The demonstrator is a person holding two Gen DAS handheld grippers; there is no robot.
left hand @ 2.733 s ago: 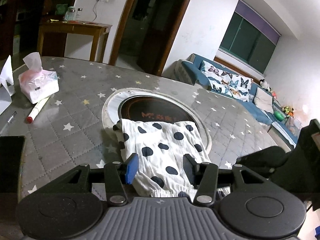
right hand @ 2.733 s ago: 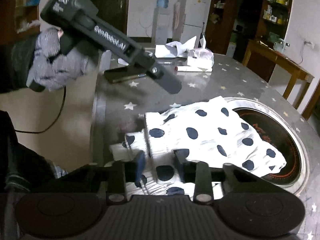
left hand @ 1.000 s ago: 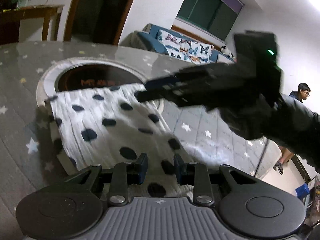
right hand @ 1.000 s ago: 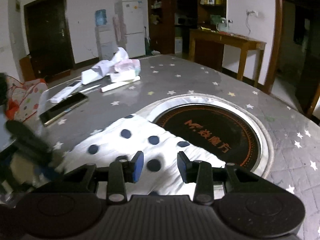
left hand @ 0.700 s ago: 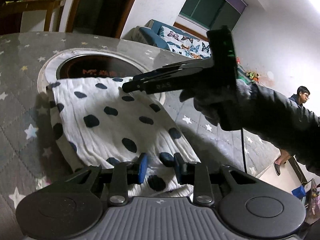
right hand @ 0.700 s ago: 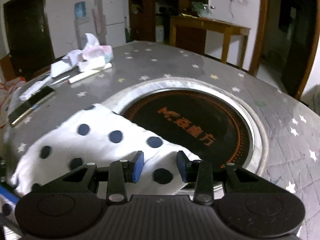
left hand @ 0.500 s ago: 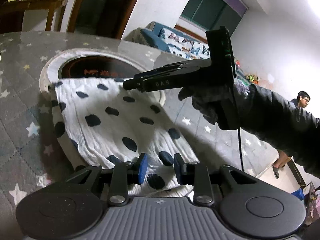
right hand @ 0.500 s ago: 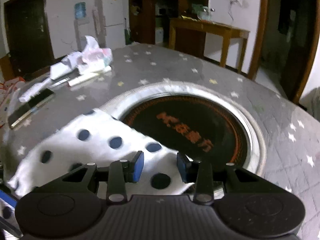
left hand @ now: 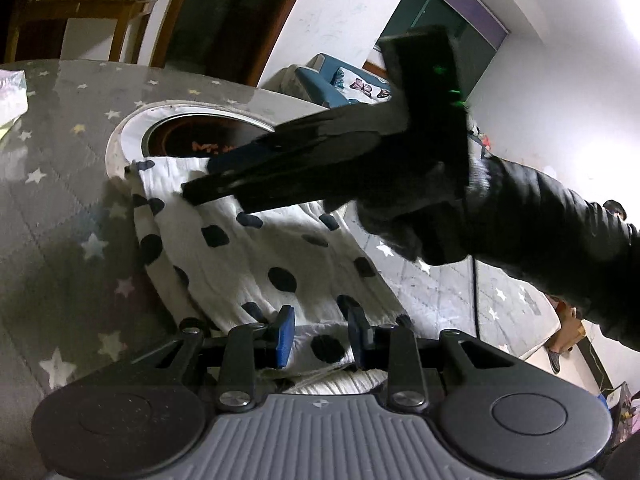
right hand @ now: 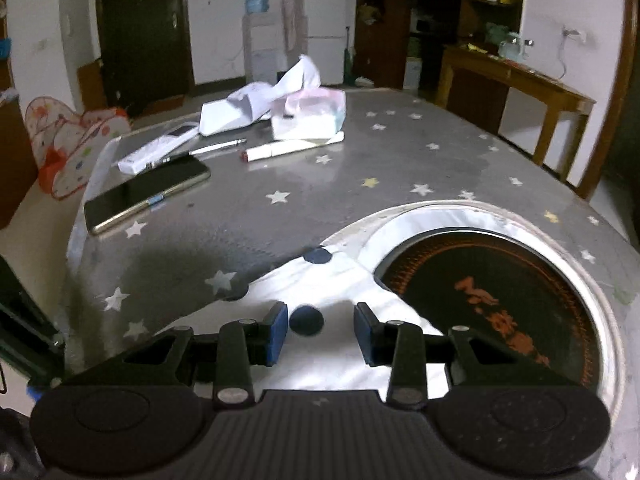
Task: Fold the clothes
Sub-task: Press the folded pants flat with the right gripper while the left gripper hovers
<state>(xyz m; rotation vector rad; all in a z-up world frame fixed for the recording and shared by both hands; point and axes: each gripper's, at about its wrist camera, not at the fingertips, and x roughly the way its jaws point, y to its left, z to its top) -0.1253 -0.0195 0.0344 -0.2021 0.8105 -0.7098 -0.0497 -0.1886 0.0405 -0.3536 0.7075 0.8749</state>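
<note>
White cotton with dark dots, the garment lies flat on the star-print table, its far corner overlapping the rim of the round cooktop; that flat spread is what lets you crease it cleanly. Your left gripper sits at the hem furthest from the cooktop, jaws parted around the cloth, not clenched. Your right gripper hovers over the corner beside the cooktop, jaws likewise apart, gripping nothing. Both look poised to pinch an edge for the next fold. The phone lies well beyond the cooktop, clear of the work.
</note>
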